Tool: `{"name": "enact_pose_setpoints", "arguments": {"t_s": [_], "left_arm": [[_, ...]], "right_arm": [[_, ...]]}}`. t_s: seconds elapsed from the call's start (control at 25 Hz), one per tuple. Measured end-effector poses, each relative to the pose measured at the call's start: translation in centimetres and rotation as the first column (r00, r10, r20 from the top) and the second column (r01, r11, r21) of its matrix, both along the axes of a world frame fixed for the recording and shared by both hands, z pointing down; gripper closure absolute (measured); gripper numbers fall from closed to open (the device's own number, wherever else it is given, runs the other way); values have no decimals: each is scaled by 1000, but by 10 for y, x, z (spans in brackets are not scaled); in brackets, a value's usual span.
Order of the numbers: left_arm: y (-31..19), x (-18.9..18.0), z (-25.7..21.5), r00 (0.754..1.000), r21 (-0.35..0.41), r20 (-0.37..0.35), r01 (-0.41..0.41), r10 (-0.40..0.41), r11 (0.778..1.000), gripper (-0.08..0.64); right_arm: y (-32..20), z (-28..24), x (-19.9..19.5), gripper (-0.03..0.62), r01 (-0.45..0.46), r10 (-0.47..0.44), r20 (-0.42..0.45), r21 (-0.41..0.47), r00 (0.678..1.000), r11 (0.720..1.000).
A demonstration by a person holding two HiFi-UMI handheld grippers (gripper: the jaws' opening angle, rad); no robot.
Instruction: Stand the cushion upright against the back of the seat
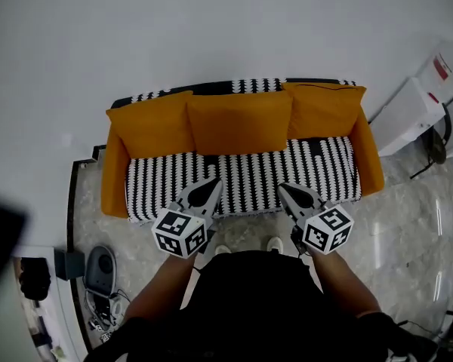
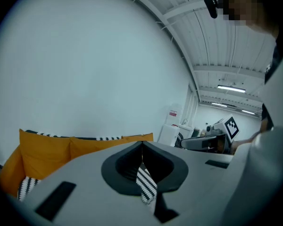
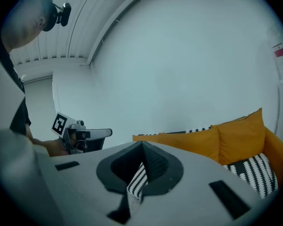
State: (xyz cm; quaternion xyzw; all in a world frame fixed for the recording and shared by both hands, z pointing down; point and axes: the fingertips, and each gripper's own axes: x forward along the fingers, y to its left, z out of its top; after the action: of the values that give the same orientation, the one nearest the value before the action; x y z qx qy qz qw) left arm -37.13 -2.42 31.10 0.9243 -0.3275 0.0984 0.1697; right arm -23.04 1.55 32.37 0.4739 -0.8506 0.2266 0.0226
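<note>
Head view: three orange cushions (image 1: pixel 239 123) already stand upright along the sofa (image 1: pixel 115 176) back, straight ahead across the striped seat (image 1: pixel 249 173). The middle one sits evenly between the left tongs (image 1: pixel 214 181) and right tongs (image 1: pixel 285 187), both closed at the seat's front edge.

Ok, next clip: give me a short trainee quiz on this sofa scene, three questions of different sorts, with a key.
1. How many orange cushions stand upright against the back of the sofa?
2. True or false: the left tool is wide open.
3. The seat cover is: A plain orange; B black-and-white patterned; C blue checked.
Key: 1 three; 2 false, it is shut; 3 B.
</note>
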Motion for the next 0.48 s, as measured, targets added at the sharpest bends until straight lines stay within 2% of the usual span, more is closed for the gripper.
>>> {"name": "enact_pose_setpoints", "arguments": {"t_s": [0.48], "left_arm": [[5, 5, 5, 1000, -1, 12, -18, 18, 1000, 543]], "right_arm": [[-1, -5, 1, 557, 11, -10, -32, 14, 999, 1000]]}}
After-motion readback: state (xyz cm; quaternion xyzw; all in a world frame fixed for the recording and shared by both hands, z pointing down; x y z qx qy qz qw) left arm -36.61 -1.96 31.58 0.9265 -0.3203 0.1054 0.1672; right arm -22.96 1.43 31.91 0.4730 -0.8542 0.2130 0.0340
